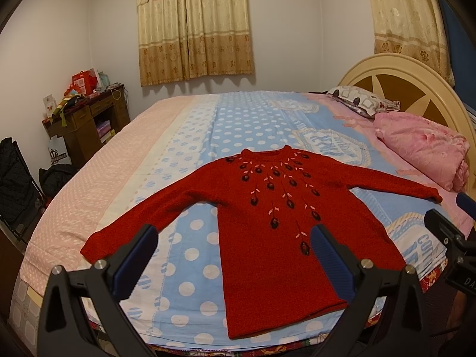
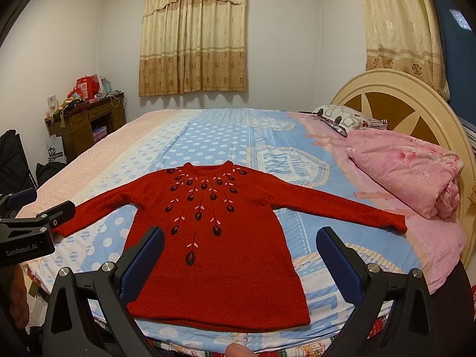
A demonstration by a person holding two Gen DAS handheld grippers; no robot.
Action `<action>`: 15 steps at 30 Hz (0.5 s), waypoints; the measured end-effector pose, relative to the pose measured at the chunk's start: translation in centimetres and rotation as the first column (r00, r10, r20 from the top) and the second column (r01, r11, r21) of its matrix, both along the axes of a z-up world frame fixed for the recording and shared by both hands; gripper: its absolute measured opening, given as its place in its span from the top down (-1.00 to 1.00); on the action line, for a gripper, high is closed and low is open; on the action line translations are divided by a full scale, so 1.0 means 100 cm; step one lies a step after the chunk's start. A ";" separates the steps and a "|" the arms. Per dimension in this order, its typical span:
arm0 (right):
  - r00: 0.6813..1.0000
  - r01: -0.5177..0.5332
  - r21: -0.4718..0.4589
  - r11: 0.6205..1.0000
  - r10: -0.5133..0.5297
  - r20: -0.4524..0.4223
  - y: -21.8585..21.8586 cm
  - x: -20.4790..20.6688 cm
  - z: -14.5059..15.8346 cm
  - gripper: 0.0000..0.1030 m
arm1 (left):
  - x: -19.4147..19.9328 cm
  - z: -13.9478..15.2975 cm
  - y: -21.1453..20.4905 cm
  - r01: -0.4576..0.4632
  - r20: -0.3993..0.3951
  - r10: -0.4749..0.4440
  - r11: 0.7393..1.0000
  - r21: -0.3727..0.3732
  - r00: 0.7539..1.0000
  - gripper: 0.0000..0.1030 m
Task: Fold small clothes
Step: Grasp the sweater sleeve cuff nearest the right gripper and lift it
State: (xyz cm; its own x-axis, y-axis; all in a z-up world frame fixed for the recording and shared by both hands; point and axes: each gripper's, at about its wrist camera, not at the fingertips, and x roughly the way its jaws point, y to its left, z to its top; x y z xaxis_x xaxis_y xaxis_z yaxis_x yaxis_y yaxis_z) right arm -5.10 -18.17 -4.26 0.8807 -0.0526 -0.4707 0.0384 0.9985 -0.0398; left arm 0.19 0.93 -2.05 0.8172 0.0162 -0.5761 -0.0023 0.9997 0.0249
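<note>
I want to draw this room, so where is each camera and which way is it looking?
Left wrist view: sits on the left gripper, open, above the bed's near edge, facing the flat red knitted sweater and beige curtains; the right gripper peeks in at right.
Right wrist view: sits on the right gripper, open, facing the same way; the left gripper and a fingertip show.
Both share the sweater, blue dotted bedsheet, folded pink quilt and round cream headboard.

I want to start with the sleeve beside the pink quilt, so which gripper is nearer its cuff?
Right. The right gripper hangs over the red sweater's body, toward that cuff; the left gripper hangs farther off, toward the other sleeve.
</note>
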 end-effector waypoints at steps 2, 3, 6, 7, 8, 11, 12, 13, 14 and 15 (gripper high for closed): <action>1.000 0.001 -0.003 1.000 -0.001 -0.002 0.000 0.001 -0.003 -0.98 | 0.000 -0.005 0.001 0.000 -0.004 0.000 1.000 0.001 1.000 -1.00; 1.000 -0.001 -0.002 1.000 0.001 -0.003 0.000 0.002 -0.005 -0.98 | -0.001 -0.007 0.001 0.000 -0.005 0.000 1.000 0.002 1.000 -1.00; 1.000 -0.007 0.004 1.000 0.007 -0.011 -0.002 0.007 -0.010 -0.98 | 0.000 -0.013 0.002 -0.003 -0.002 0.003 1.000 0.013 1.000 -1.00; 1.000 -0.013 0.010 1.000 0.013 -0.015 -0.004 0.010 -0.011 -0.98 | 0.002 -0.012 0.001 -0.004 -0.002 0.004 1.000 0.016 1.000 -1.00; 1.000 -0.019 0.021 1.000 0.019 -0.023 -0.008 0.014 -0.014 -0.98 | 0.003 -0.014 0.001 -0.005 0.000 0.005 1.000 0.020 1.000 -1.00; 0.999 -0.010 0.060 0.998 0.013 -0.043 -0.025 0.026 -0.025 -0.98 | 0.011 -0.023 0.003 -0.013 -0.003 0.013 1.000 0.029 1.000 -1.00; 0.999 -0.004 0.077 0.997 0.008 -0.051 -0.032 0.031 -0.030 -0.98 | 0.016 -0.026 0.003 -0.020 -0.007 0.020 0.999 0.034 1.000 -1.00; 0.998 0.006 0.096 0.995 -0.001 -0.061 -0.041 0.035 -0.034 -0.98 | 0.021 -0.029 0.003 -0.027 -0.013 0.028 0.999 0.043 1.000 -1.00; 0.998 0.022 0.119 0.993 -0.014 -0.069 -0.052 0.040 -0.040 -0.98 | 0.025 -0.034 0.004 -0.034 -0.020 0.035 0.998 0.050 0.999 -1.00; 0.997 0.039 0.133 0.990 -0.030 -0.072 -0.062 0.045 -0.044 -0.98 | 0.030 -0.040 0.005 -0.043 -0.030 0.044 0.998 0.055 0.999 -1.00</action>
